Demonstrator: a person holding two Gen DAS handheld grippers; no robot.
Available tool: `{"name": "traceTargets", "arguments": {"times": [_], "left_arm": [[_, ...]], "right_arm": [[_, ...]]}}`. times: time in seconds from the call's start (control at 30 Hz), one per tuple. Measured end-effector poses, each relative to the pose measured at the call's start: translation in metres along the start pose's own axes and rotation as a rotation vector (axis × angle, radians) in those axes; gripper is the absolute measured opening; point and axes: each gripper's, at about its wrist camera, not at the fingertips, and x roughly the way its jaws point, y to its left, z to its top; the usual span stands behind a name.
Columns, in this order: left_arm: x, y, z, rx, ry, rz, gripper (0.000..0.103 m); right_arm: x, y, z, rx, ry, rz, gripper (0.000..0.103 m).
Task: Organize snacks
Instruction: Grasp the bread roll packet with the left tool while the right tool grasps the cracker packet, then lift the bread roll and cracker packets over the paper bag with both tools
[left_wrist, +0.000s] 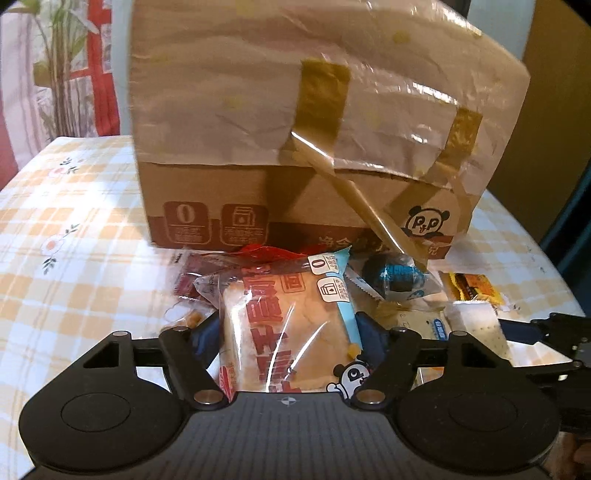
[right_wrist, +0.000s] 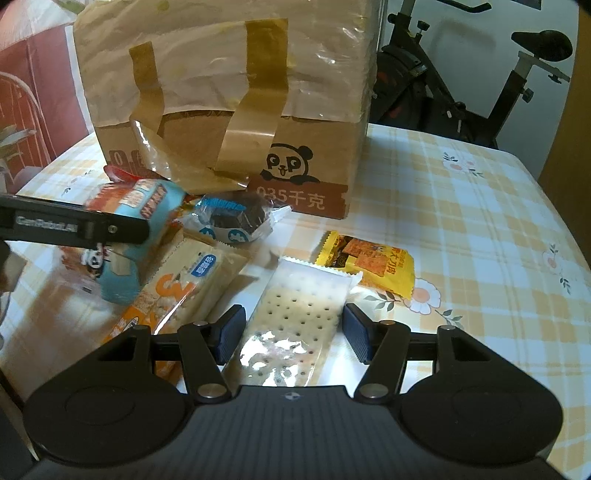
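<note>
A bread packet (left_wrist: 284, 328) with red lettering and a blue edge sits between my left gripper's (left_wrist: 288, 325) pads, which press on its two sides. In the right wrist view the same packet (right_wrist: 122, 266) hangs under the left gripper's black finger (right_wrist: 74, 225). My right gripper (right_wrist: 293, 321) is shut on a clear packet of dotted white crackers (right_wrist: 295, 310), pads on both long edges. A taped cardboard box (left_wrist: 258, 206) with a panda logo (right_wrist: 288, 166) stands just behind the snack pile.
A dark cake in clear wrap (right_wrist: 236, 218), a yellow spicy-snack packet (right_wrist: 373, 262), an orange cereal bar (right_wrist: 177, 291) and red packets (left_wrist: 192, 273) lie on the checked tablecloth (left_wrist: 74, 221). An exercise bike (right_wrist: 461, 74) stands beyond the table's far edge.
</note>
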Motion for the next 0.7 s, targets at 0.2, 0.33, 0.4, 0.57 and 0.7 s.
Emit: {"name": "traceTargets", "arguments": {"times": [0.2, 0.33, 0.4, 0.57, 0.7], "left_arm": [[-0.024, 0.019, -0.005, -0.061, -0.034, -0.007, 0.075], [-0.041, 0.031, -0.002, -0.092, -0.066, 0.022, 0.075], [-0.048, 0.033, 0.0, -0.098, -0.085, 0.029, 0.075], [-0.054, 0.028, 0.004, -0.079, -0.112, 0.041, 0.075], [-0.061, 0.03, 0.006, -0.075, -0.138, 0.056, 0.075]], "right_arm": [[-0.001, 0.0, -0.001, 0.0, -0.006, -0.003, 0.059], [-0.007, -0.004, -0.001, 0.034, -0.011, 0.016, 0.057], [-0.011, -0.005, -0.002, 0.043, -0.024, 0.015, 0.057], [-0.023, -0.008, 0.004, 0.045, -0.063, -0.005, 0.057], [-0.033, -0.013, 0.01, 0.055, -0.103, -0.014, 0.057]]}}
